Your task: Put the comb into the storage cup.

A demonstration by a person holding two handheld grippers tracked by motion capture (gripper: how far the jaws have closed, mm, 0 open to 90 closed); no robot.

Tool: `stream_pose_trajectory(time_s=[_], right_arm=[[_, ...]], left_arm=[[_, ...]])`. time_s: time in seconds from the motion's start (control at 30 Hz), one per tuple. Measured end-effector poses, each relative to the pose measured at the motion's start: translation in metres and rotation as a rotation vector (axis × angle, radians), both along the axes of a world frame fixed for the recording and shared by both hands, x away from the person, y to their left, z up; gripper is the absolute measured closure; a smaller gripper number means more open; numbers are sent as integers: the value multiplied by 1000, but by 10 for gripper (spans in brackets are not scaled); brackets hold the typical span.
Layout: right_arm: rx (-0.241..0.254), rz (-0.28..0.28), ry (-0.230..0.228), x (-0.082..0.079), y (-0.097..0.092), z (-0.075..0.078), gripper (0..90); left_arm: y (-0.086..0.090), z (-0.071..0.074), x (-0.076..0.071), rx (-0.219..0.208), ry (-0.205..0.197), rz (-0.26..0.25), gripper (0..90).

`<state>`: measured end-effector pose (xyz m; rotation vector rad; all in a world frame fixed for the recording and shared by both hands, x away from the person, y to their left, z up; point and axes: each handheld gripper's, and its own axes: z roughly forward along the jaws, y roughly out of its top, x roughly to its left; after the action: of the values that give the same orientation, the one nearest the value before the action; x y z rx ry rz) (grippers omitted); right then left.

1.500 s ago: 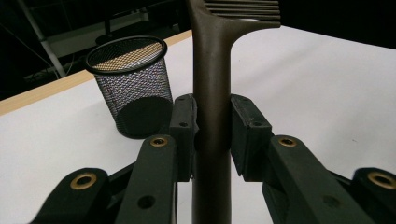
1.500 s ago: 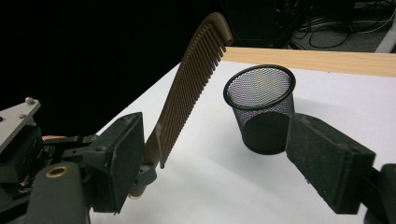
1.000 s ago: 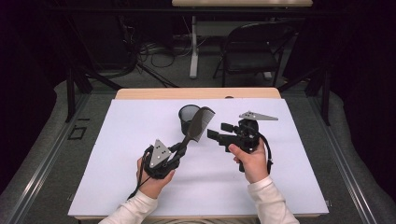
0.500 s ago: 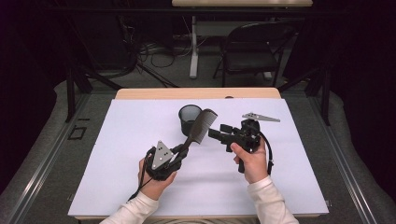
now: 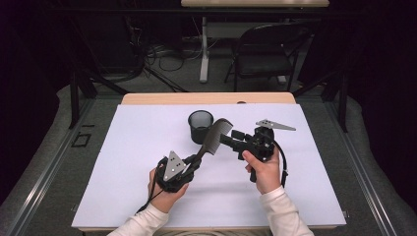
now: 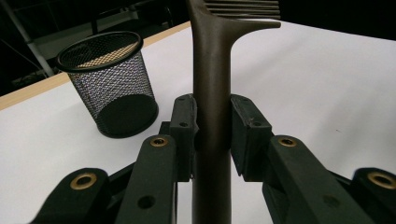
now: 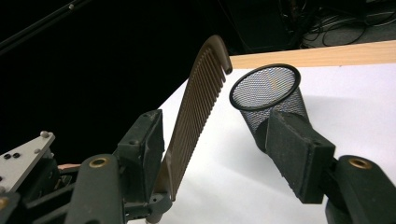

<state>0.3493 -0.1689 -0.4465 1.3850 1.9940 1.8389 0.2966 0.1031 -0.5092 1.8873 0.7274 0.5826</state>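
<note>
hands come in from the near edge of the white table [image 5: 123,196], one gripper in each. left gripper [image 5: 189,164] is clamped on the handle of a dark comb [image 5: 212,138], the pads [image 6: 184,123] pressing it from both sides in the left gripper view, so the comb is lifted clear of the table and slants up and away. just beyond, the right gripper [image 5: 227,137] reaches in from the right toward the toothed end. its jaws have just been closing and stand partly open; in the right gripper view the comb [image 7: 194,116] lies against one pad [image 7: 142,149] while the other pad is well apart, so nothing is pinched there yet. farther back, a black mesh cup [image 5: 200,126] stands upright and looks empty.

judging by this, the pick-up is done and a hand-over is in hand: the right jaws must finish closing on the comb, the left let go, and the comb likely go into the cup.
</note>
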Motion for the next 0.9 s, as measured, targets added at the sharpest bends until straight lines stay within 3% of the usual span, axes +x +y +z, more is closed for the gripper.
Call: stream_pose_trajectory(time_s=[0.3,0.9], right_arm=[[7,-8,2,0,-1,-1,376],[53,2,9,0,-3,-5,507]], left_arm=[[-2,-1,-1,6,1,-7,723],[-6,-4,-4,12,8,-18,724]])
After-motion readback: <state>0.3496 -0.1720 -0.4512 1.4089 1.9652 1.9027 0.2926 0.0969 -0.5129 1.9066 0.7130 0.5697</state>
